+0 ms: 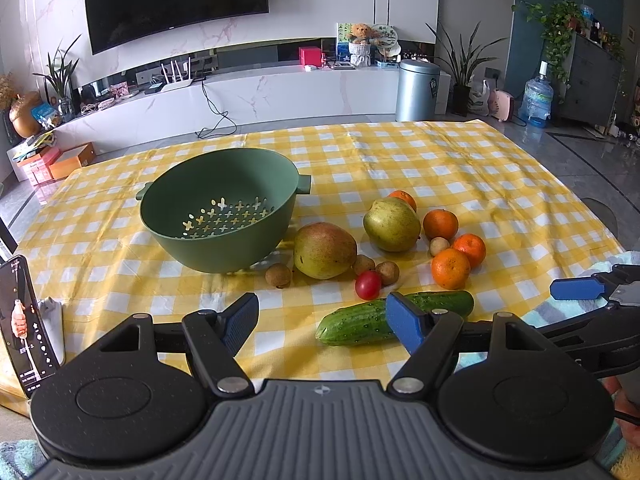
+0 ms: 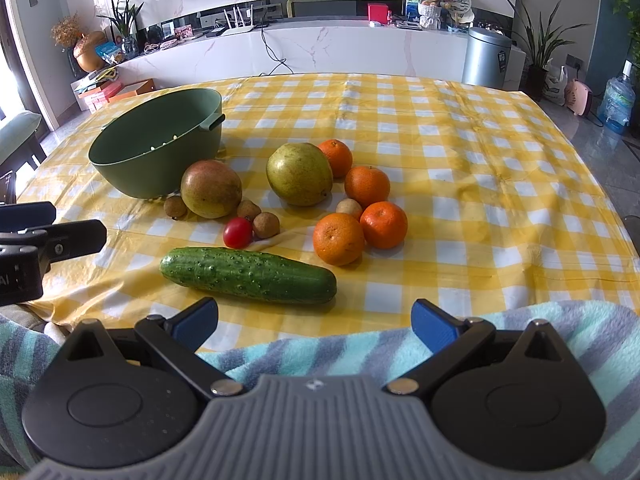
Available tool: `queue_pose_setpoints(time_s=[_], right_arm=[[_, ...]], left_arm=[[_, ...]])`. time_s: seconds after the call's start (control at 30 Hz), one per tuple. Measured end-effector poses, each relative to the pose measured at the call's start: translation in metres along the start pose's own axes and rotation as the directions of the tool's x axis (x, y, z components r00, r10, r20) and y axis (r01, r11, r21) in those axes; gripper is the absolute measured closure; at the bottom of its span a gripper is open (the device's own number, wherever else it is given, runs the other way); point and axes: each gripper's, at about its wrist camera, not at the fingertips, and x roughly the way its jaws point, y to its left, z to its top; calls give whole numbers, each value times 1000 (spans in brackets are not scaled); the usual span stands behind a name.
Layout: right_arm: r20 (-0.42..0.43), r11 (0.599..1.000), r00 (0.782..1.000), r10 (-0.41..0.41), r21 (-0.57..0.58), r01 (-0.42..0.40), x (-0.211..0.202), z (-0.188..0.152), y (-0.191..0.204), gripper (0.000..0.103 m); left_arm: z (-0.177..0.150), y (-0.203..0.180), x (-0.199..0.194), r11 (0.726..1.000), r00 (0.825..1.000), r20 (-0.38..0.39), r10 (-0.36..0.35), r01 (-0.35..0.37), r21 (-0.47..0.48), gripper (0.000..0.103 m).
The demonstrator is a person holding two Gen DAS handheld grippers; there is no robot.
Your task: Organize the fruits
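Note:
An empty green colander bowl stands on the yellow checked tablecloth. To its right lie a reddish pear, a green pear, several tangerines, several small brown longans, a cherry tomato and a cucumber. My left gripper is open and holds nothing, its right finger in front of the cucumber. My right gripper is open, low at the near table edge, just short of the cucumber.
A phone leans at the table's left edge. A striped towel lies along the near edge. The far half of the tablecloth holds nothing. Beyond are a TV cabinet, a metal bin and plants.

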Motion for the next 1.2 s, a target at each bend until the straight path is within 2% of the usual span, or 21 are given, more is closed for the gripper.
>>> queue_pose_setpoints(time_s=[1.2], right_arm=[[0,1000,1000,1,3,-1,1,0,0,4]], left_arm=[[-2,-3,-1,1000,1000,-9,-6,6,4,17]])
